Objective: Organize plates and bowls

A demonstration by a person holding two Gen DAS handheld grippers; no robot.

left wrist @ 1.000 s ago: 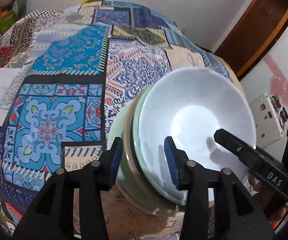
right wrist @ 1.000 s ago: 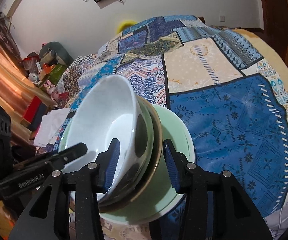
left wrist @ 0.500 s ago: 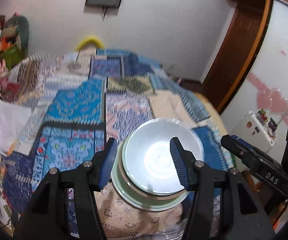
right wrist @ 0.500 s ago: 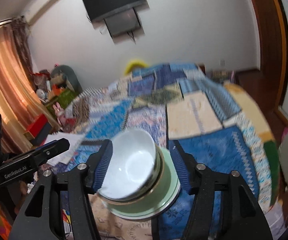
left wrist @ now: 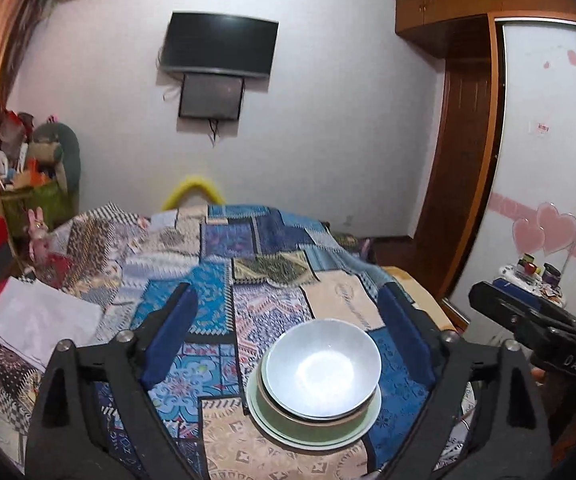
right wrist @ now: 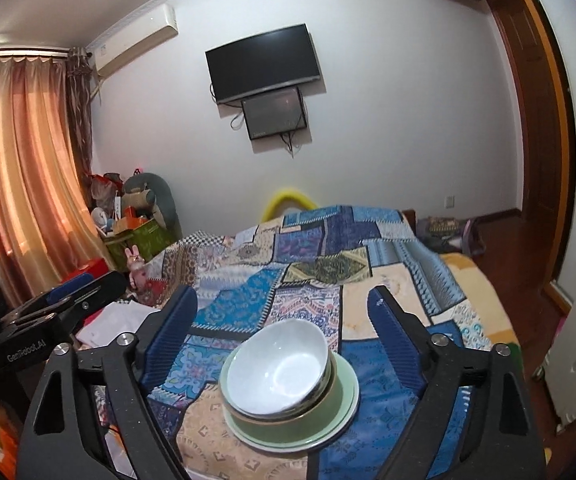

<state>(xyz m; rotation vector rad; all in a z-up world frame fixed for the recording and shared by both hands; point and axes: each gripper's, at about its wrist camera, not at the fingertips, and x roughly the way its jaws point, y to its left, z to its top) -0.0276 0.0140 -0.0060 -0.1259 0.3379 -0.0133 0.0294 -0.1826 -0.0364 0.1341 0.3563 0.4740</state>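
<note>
A white bowl (left wrist: 324, 364) sits tilted inside a green bowl (left wrist: 288, 414), which rests on a pale green plate (left wrist: 259, 410) near the front of the patchwork bedspread (left wrist: 207, 320). My left gripper (left wrist: 288, 300) hangs above and behind this stack; its jaws are opening, with nothing between them and no pad on the dishes. The right wrist view shows the same white bowl (right wrist: 275, 364), green bowl (right wrist: 288, 426) and plate (right wrist: 348, 396). My right gripper (right wrist: 283, 298) is likewise raised, jaws opening and holding nothing.
White papers (left wrist: 35, 320) lie at the bed's left edge. Boxes and soft toys (right wrist: 135, 224) crowd the left corner by the curtain. A wardrobe (left wrist: 544, 160) and a small cluttered table (left wrist: 528, 276) stand on the right. A TV (left wrist: 217, 46) hangs on the far wall.
Both grippers let go of the bowl rims, spread wide, and rose back from the stack. Both views tilted up, so the wall and TV now show. The stack stays on the bed.
</note>
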